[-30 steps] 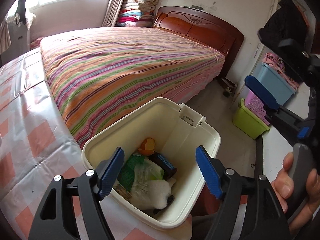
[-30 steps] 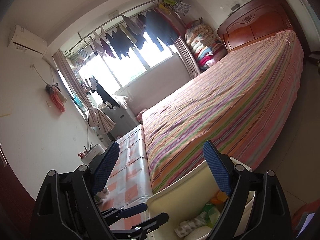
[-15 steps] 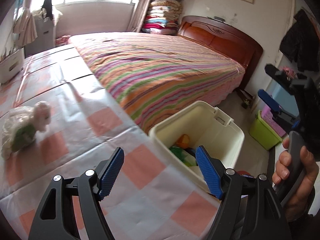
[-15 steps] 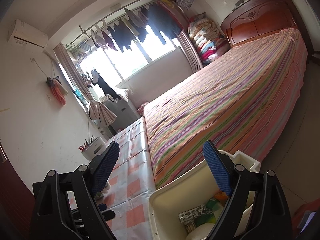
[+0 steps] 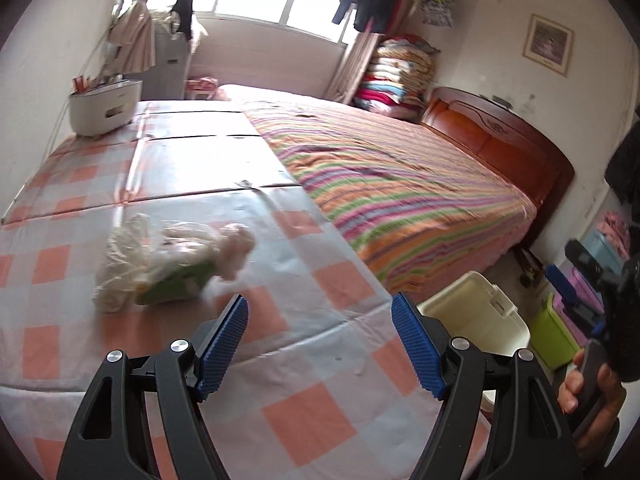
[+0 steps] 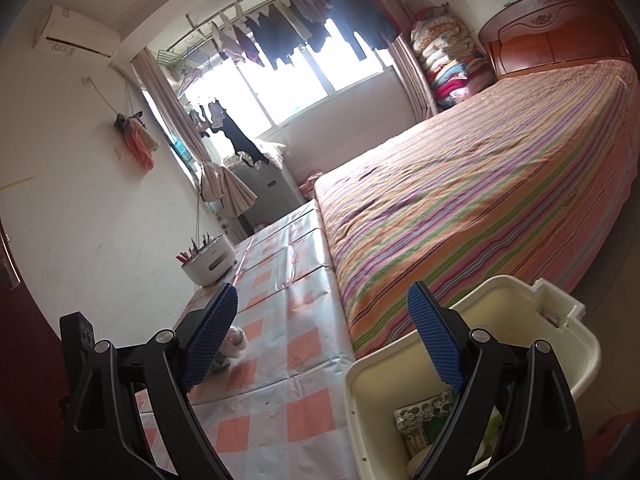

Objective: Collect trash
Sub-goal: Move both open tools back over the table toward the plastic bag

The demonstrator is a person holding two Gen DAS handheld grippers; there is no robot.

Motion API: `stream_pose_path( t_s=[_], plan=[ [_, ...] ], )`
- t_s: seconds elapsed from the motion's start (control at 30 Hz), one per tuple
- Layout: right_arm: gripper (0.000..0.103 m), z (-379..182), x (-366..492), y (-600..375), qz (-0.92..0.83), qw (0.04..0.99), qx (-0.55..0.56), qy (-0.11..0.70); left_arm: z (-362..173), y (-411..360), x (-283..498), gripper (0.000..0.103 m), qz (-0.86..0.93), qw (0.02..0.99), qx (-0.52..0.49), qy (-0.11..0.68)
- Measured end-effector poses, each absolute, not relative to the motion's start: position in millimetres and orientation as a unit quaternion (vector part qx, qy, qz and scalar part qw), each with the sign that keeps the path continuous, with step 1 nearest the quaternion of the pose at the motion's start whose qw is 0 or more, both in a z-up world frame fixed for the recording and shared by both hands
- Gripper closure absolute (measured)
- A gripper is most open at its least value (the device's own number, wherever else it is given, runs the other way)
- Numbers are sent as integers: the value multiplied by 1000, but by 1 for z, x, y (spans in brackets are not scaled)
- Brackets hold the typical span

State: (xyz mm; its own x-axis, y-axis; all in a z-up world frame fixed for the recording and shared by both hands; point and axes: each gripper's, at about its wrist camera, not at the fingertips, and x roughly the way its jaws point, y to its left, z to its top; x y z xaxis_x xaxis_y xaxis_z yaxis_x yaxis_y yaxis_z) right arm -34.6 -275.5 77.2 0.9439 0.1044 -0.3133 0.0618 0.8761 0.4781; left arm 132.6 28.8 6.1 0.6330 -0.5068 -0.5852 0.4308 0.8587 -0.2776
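Trash bag (image 5: pixel 160 264) on table | left gripper (image 5: pixel 320 340) empty, apart

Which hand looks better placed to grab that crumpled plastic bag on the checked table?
Left, probably. Its open tongs face the bag, which lies just ahead. The right tongs hang beside the cream bin, farther away.

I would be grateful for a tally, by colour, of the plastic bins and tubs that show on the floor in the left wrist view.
Cream: 1, the trash bin beside the checked table.
Lime green: 1, the green tub.
Purple: 1, the purple tub.
Light blue: 1, the blue box.
Total: 4
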Motion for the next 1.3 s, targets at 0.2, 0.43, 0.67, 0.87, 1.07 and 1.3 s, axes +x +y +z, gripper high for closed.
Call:
stream_pose_path(
  t_s=[0.2, 0.43, 0.67, 0.87, 1.07, 1.3],
  plan=[
    [18, 69, -19, -258, 33, 950, 244, 190, 5, 70, 143, 31, -215, 911, -82, 342],
    [16, 56, 2, -222, 72, 947, 219, 224, 10, 110, 148, 31, -178, 919, -99, 336],
    [16, 41, 23, -177, 119, 935, 201, 268, 10, 154, 151, 31, -116, 924, -139, 337],
    [15, 22, 44, -140, 165, 911, 202, 319, 6, 187, 151, 31, -78, 920, -170, 344],
    [15, 10, 67, -113, 192, 891, 211, 354, 4, 210, 149, 31, -57, 914, -201, 347],
    [15, 7, 102, -85, 203, 874, 212, 387, 5, 220, 149, 31, -57, 910, -222, 344]
  ],
)
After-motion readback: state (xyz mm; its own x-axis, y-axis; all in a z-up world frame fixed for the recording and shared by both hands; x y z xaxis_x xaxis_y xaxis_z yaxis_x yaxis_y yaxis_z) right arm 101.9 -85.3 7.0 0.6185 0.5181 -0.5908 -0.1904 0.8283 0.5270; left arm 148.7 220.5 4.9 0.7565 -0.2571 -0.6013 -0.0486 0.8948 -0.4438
